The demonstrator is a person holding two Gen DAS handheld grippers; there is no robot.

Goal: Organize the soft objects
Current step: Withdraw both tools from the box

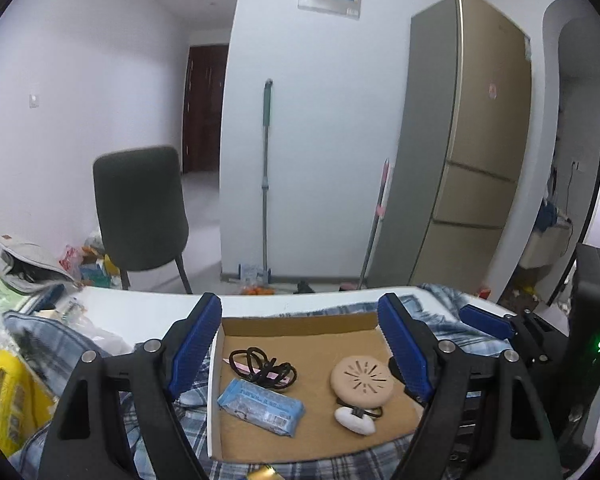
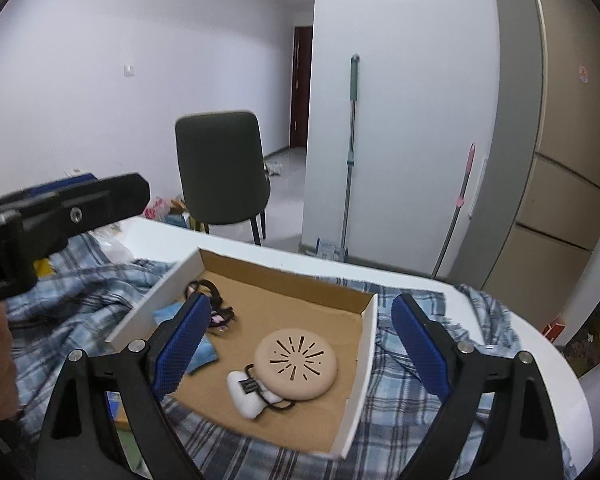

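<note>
A shallow cardboard box (image 1: 300, 322) (image 2: 360, 344) lies on a blue plaid cloth (image 2: 80, 300). In it lie a beige round disc with slits (image 1: 362, 379) (image 2: 296, 364), a white soft piece with a black loop (image 1: 354, 420) (image 2: 246, 394), a blue tissue pack (image 1: 260, 406) (image 2: 202, 354) and black hair ties (image 1: 262, 366) (image 2: 214, 300). My left gripper (image 1: 300, 344) is open and empty above the box. My right gripper (image 2: 300, 344) is open and empty over the box's right part. The right gripper also shows at the right of the left wrist view (image 1: 488, 322).
The white table (image 1: 140, 308) holds yellow packaging (image 1: 8, 396) and bags at the left. A dark chair (image 2: 220, 168), a mop (image 2: 350, 152) and a fridge (image 2: 560, 140) stand beyond the table.
</note>
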